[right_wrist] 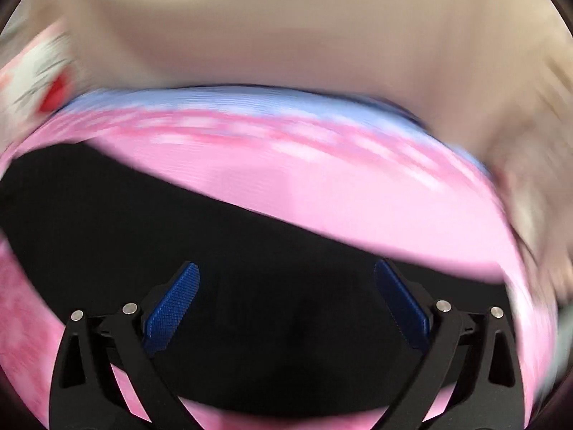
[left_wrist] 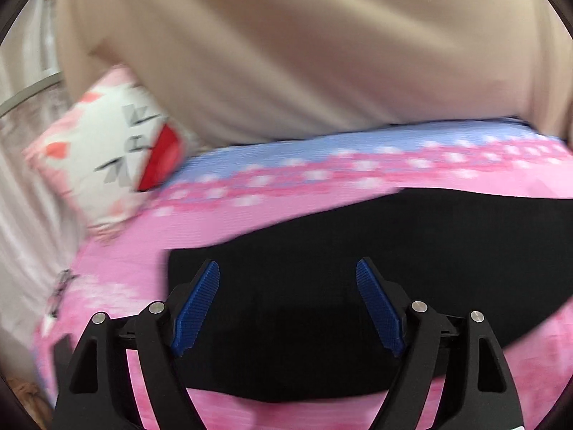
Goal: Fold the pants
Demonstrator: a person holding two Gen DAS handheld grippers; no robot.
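Both wrist views look down, close, over the bed [left_wrist: 118, 268]; they share the black pants [left_wrist: 358, 251] and pillow [left_wrist: 107, 150].

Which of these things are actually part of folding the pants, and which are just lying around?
Part of the job:
- black pants, spread flat on the bed
- left gripper, open, nothing between its pads
- right gripper, open, also empty

Just lying about:
- pink and blue floral bedsheet under the pants
- pink and white printed pillow
- beige fabric behind the bed
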